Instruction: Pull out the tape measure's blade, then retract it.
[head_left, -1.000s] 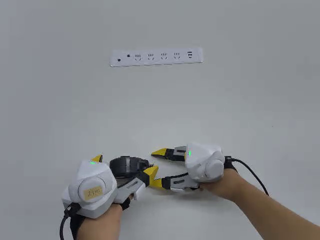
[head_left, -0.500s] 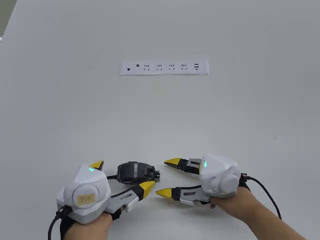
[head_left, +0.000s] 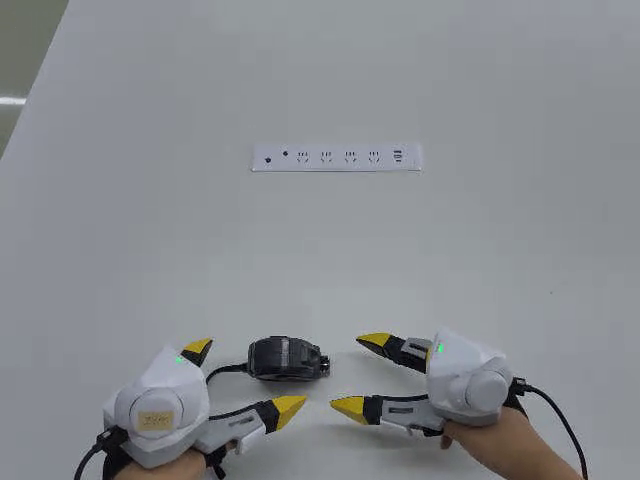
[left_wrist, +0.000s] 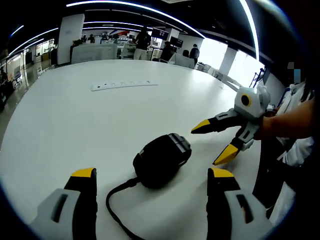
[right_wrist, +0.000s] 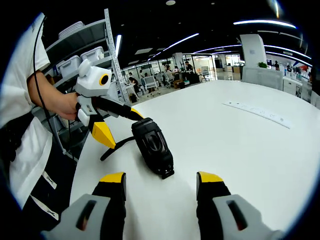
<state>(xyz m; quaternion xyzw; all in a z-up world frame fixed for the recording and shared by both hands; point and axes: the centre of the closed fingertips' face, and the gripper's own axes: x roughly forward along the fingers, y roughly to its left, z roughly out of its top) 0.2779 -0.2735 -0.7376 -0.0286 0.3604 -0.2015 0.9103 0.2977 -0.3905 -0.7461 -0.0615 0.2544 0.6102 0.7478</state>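
Both grippers have drawn back from the tape measure (head_left: 287, 359), which 1 second ago sat between the left gripper's (head_left: 243, 376) jaws. It now lies free on the table (head_left: 300, 250), just ahead of the left tips and facing the right gripper (head_left: 360, 375). Its blade looks fully wound in, so the cycle seems complete. To repeat it well, the left should clamp the case squarely while the right pinches the hook end nearest it and pulls straight. Both grippers gape wide, holding and touching nothing.
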